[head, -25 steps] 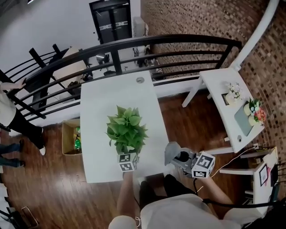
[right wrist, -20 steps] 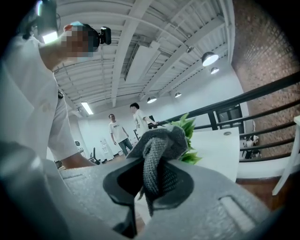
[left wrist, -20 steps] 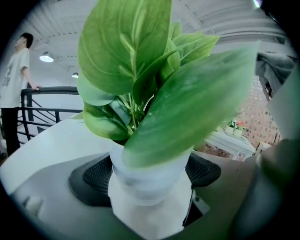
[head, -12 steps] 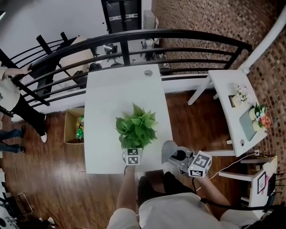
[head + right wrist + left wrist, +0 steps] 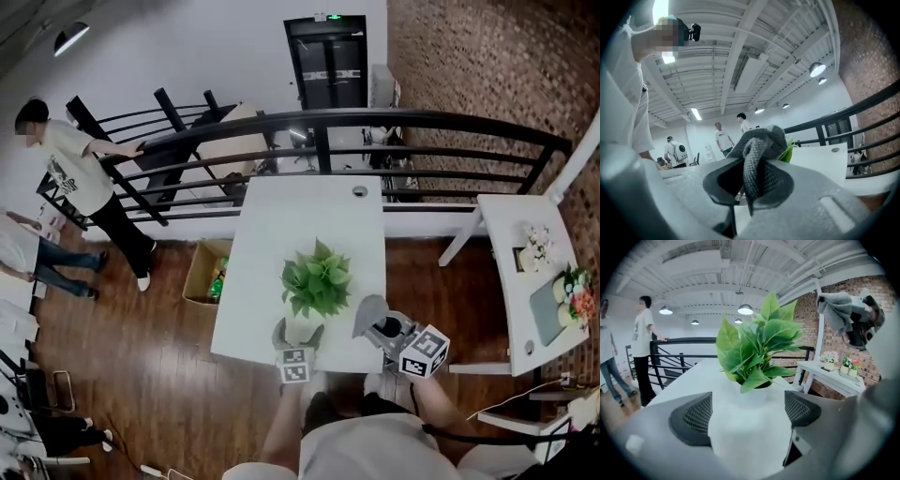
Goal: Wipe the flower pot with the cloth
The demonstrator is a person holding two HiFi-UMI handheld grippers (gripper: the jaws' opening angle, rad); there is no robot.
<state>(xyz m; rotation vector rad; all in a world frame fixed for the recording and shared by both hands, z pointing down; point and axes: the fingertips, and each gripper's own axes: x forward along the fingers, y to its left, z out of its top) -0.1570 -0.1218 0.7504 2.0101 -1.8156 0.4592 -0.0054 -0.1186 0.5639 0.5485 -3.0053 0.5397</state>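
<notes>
The left claw [image 5: 299, 330], clamped half-open on the flower pot [image 5: 749, 432], has been drawn nearer (cloth [image 5: 369, 314] pinched in right claw [image 5: 752, 183]); wiping is awaited.

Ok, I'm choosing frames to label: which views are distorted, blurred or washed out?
Head view: sharp, evenly lit, though the railing bows. Left gripper view: fisheye with dark corners; the white flower pot blends into the table, leaves crisp. Right gripper view: fisheye, glaring ceiling lamps, cloth sharp, foreground soft.
</notes>
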